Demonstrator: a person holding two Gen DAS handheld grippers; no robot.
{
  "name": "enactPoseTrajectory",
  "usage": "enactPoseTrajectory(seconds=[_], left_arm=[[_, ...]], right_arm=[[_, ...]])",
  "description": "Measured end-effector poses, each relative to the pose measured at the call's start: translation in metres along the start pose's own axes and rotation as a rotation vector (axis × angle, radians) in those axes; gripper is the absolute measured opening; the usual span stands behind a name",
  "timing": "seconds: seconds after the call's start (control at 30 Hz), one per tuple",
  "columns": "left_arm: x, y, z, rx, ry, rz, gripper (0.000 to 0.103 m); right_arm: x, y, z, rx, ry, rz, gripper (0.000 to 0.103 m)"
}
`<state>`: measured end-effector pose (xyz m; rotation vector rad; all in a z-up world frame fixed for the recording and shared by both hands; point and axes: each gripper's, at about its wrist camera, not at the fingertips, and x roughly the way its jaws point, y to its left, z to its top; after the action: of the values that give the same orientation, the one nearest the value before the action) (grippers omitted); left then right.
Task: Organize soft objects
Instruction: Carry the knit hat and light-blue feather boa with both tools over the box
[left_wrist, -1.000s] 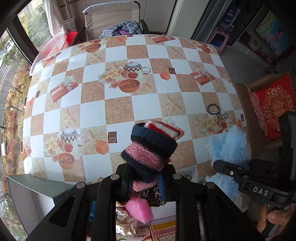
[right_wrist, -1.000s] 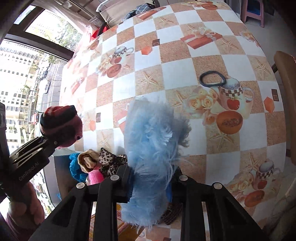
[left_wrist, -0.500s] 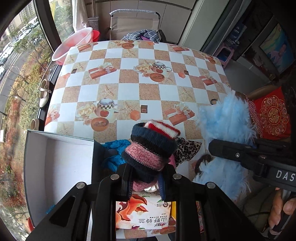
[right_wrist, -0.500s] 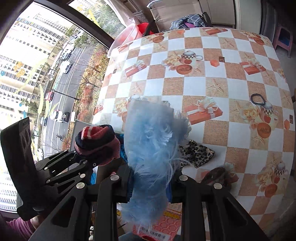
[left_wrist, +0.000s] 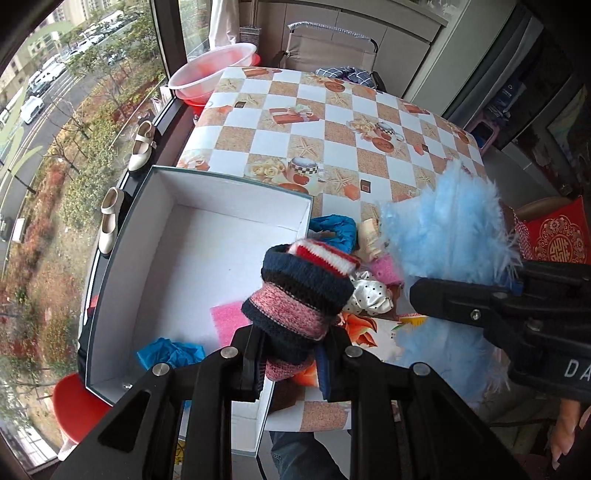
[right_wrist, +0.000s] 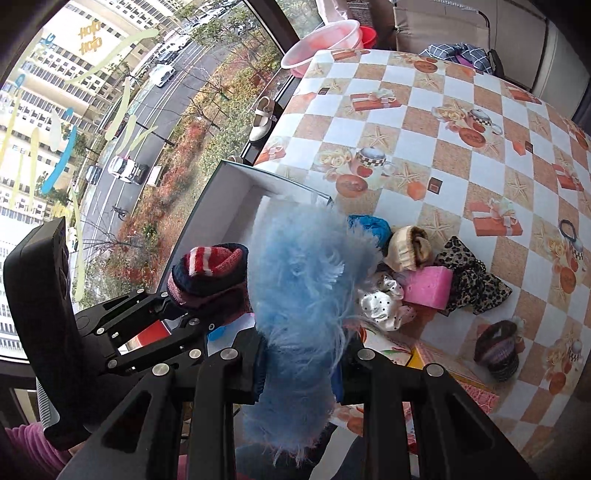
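Observation:
My left gripper (left_wrist: 291, 354) is shut on a rolled knit sock bundle (left_wrist: 303, 295) in navy, pink and red-white stripes, held over the right side of an open white box (left_wrist: 192, 236). In the box lie a pink sponge (left_wrist: 231, 319) and a crumpled blue piece (left_wrist: 170, 352). My right gripper (right_wrist: 299, 369) is shut on a fluffy light-blue piece (right_wrist: 306, 280), close beside the left gripper (right_wrist: 173, 317) near the box's right wall. A pile of soft things lies on the table: blue cloth (right_wrist: 369, 225), beige scrunchie (right_wrist: 406, 247), pink sponge (right_wrist: 428, 288), leopard cloth (right_wrist: 469, 273).
A checked tablecloth (left_wrist: 332, 147) covers the table. A dotted white scrunchie (right_wrist: 380, 299), a dark scrunchie (right_wrist: 496, 349) and a black hair tie (right_wrist: 569, 229) lie there too. A pink basin (left_wrist: 212, 70) stands at the far corner, shoes (left_wrist: 142, 146) on the sill, a red stool (left_wrist: 77, 402) below.
Both grippers have swung with their loads from over the table towards the window side. The white box has come into view under the left gripper. Both grips are unchanged.

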<state>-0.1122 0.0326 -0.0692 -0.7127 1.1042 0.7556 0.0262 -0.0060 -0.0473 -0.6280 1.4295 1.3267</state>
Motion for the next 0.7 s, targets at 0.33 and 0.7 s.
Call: enactPoseTrajectory(seconds=[0.33,0.7], left_arm=[[-0.007,0.058,-0.026,-0.116,-0.02,0.055,0.024],[-0.003,0.082,-0.035,-0.173,-0.013,0.053,0.024]], right_arm=[[0.035,0.061,-0.001,-0.13,0.069,-0.015,0.028],[0.053,0.083,0.002,-0.185,0.105,-0.036,0.028]])
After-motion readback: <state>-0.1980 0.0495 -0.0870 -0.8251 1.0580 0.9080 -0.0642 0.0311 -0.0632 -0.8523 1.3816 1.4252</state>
